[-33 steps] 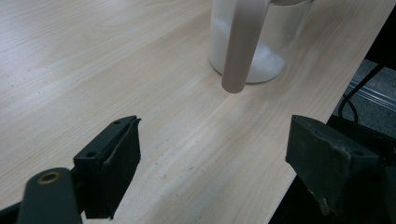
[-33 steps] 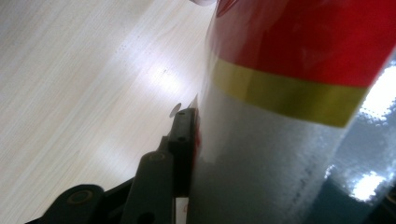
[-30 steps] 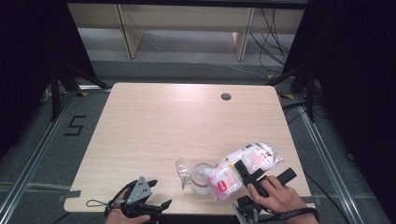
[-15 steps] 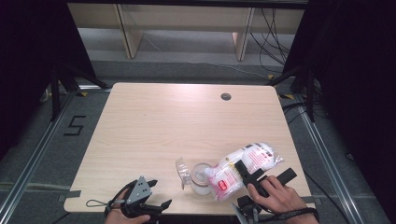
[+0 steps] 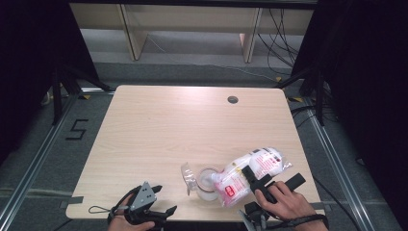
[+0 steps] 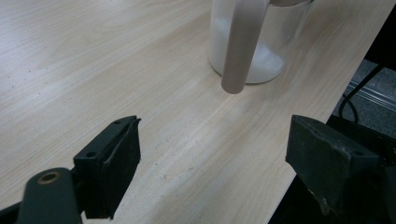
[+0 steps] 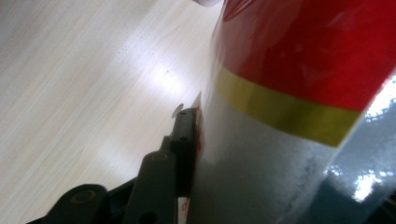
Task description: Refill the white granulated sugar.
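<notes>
The plastic bag [image 5: 252, 171] of white powder, printed red and white, lies tilted in the lower right of the high view, its lower end tipped over the mouth of a clear jar [image 5: 207, 180] that stands on the table [image 5: 192, 130] near the front edge; white powder already sits in the bottom of the jar [image 6: 257, 46], seen at the top of the left gripper view with a pale strip hanging down its front. The right gripper [image 5: 269, 180] is clamped on the bag, one black jaw across its top in the high view; in the right gripper view a pad presses flat against the bag [image 7: 303, 93], whose red field and yellow band take up the right half of the frame. The left gripper [image 5: 144, 207] rests at the lower left of the high view, well apart from the jar; its jaws stand wide apart with only bare table between them.
</notes>
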`<state>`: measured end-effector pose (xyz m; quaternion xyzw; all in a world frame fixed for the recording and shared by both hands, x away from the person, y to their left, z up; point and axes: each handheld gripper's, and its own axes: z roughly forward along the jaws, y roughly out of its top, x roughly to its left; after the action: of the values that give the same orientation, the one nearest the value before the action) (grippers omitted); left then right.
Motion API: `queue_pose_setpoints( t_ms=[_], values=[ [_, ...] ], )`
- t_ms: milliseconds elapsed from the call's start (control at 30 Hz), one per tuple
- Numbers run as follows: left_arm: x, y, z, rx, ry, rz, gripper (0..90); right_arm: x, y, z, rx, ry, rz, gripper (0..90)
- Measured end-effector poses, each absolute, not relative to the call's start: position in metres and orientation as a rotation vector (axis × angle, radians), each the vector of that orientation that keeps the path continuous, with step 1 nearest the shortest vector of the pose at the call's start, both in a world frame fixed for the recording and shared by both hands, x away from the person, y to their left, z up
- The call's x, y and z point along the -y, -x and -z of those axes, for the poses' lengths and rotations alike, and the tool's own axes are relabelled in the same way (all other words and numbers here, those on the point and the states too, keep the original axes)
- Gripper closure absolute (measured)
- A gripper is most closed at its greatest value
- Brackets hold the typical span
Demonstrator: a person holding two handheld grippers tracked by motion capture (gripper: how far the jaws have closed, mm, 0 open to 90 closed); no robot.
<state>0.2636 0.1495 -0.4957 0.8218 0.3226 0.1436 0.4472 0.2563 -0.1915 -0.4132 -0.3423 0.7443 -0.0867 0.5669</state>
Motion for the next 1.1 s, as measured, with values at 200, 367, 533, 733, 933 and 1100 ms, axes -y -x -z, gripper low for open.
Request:
queue_pose_setpoints(
  t_ms=[200,367,533,733,933,1100],
  values=[
    [-0.1495,-0.2636,0.4958,-0.799,-2.034,-0.355,17.4,0.1936,-0.2558,0.4143,-1.764,0.767,0.196,69.5],
    [-0.1498,-0.2636,0.4956,-0.799,-2.036,-0.354,17.4,0.1937,-0.2568,0.4124,-1.754,0.792,0.201,69.7],
    [-0.1496,-0.2636,0.4960,-0.796,-2.035,-0.352,17.4,0.1940,-0.2561,0.4136,-1.764,0.771,0.189,69.8],
    [-0.1498,-0.2640,0.4959,-0.794,-2.036,-0.353,17.4,0.1952,-0.2565,0.4132,-1.775,0.765,0.183,70.0],
    [-0.1492,-0.2636,0.4960,-0.798,-2.033,-0.357,17.4,0.1947,-0.2566,0.4131,-1.762,0.793,0.197,70.2],
    [-0.1496,-0.2642,0.4965,-0.793,-2.037,-0.355,17.4,0.1912,-0.2567,0.4145,-1.741,0.837,0.222,70.4]
  ],
)
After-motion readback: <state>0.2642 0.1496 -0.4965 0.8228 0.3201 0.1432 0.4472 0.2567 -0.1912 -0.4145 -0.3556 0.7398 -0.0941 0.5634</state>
